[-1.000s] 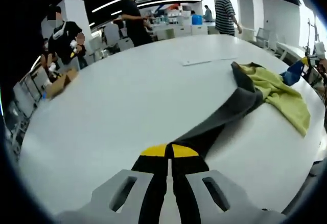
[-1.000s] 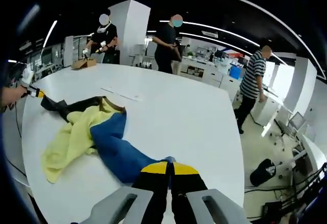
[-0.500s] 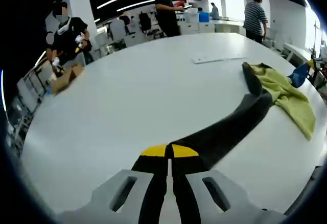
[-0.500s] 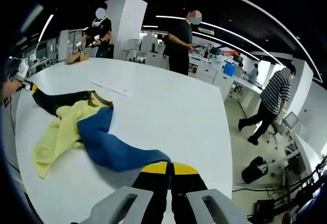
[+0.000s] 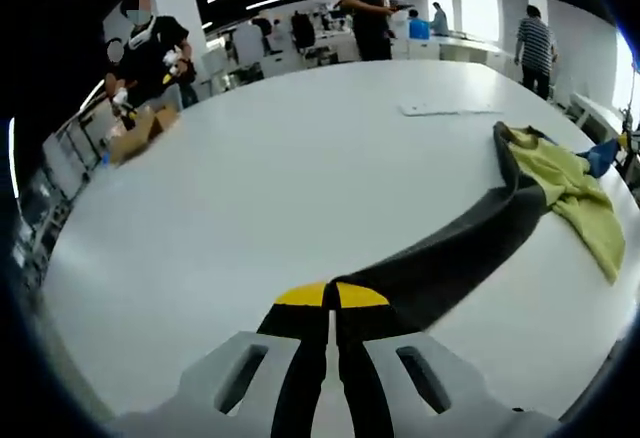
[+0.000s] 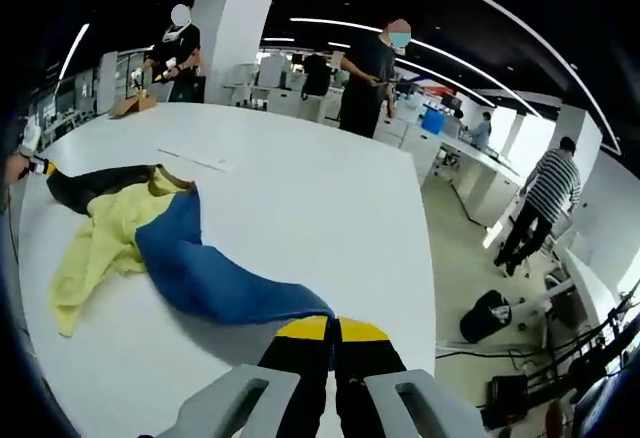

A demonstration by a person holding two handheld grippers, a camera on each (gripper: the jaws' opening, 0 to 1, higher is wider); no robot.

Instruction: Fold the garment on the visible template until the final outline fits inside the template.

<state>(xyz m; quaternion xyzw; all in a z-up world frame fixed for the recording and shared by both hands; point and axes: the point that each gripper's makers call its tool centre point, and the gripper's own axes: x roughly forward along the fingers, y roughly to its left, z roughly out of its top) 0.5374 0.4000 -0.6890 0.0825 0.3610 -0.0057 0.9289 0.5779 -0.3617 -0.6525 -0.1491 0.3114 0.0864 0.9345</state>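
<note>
I had the left gripper (image 5: 331, 296) clamped on the garment's (image 5: 560, 183) dark grey sleeve and the right gripper (image 6: 332, 328) clamped on its blue sleeve. The yellow middle lay crumpled on the white table (image 5: 260, 168).

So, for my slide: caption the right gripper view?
Right gripper shut on the garment's blue sleeve, stretched over the white table.

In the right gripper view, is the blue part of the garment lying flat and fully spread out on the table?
No. The blue sleeve runs stretched toward the right gripper, and the yellow part lies bunched.

Soft cloth garment (image 6: 180, 258), glossy white table (image 5: 250, 188)
</note>
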